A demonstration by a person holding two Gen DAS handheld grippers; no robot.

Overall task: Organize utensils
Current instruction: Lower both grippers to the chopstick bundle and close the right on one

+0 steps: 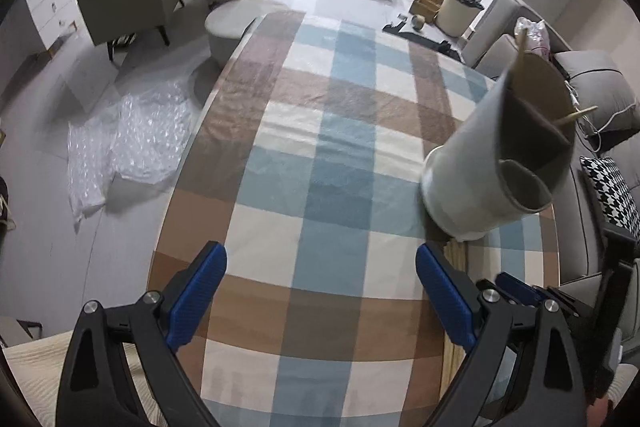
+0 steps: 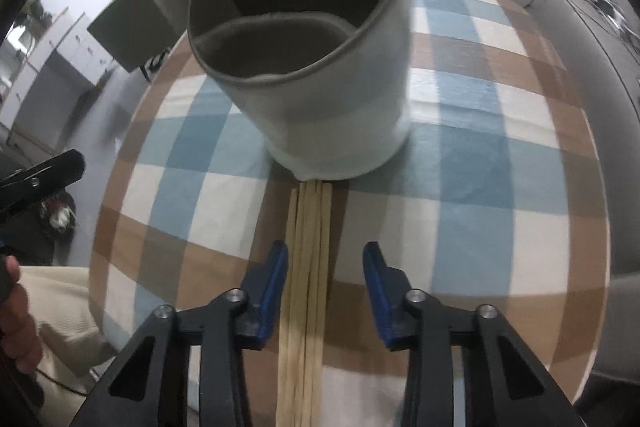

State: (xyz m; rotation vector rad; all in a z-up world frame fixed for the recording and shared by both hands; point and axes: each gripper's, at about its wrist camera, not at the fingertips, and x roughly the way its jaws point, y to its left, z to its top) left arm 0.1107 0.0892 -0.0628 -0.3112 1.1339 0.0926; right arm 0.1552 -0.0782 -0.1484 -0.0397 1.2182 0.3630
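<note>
Right gripper point(image 2: 325, 287) points steeply down over a bundle of wooden chopsticks point(image 2: 306, 307) lying flat on the checked tablecloth point(image 2: 460, 155). The jaws are partly open and straddle the bundle: the left blue pad point(image 2: 272, 287) sits right at the bundle's edge, while the right pad has a clear gap to it. I see no squeeze on the sticks, so nothing is gripped. I can't count the sticks exactly, they're packed side by side.

The far ends of the chopsticks run up to the base of the utensil holder point(image 2: 332, 99), a pale cylinder with a grey lining, split inside into 2 compartments by a divider. It stands on the cloth directly ahead of the right gripper. From the right wrist view, both compartments look empty at the visible depth.

Left gripper point(image 1: 320, 287) is wide open with nothing between its pads, hovering over bare cloth. In its view the utensil holder point(image 1: 480, 179) is ahead and to the right, with 1 thin stick point(image 1: 580, 113) poking past its rim; I can't tell which compartment it sits in. The chopstick bundle point(image 1: 456, 355) shows just behind the right-hand blue pad, and part of the right gripper point(image 1: 516, 291) is beside it.

A person's hand point(image 2: 16, 315) is at the left edge of the right wrist view.
</note>
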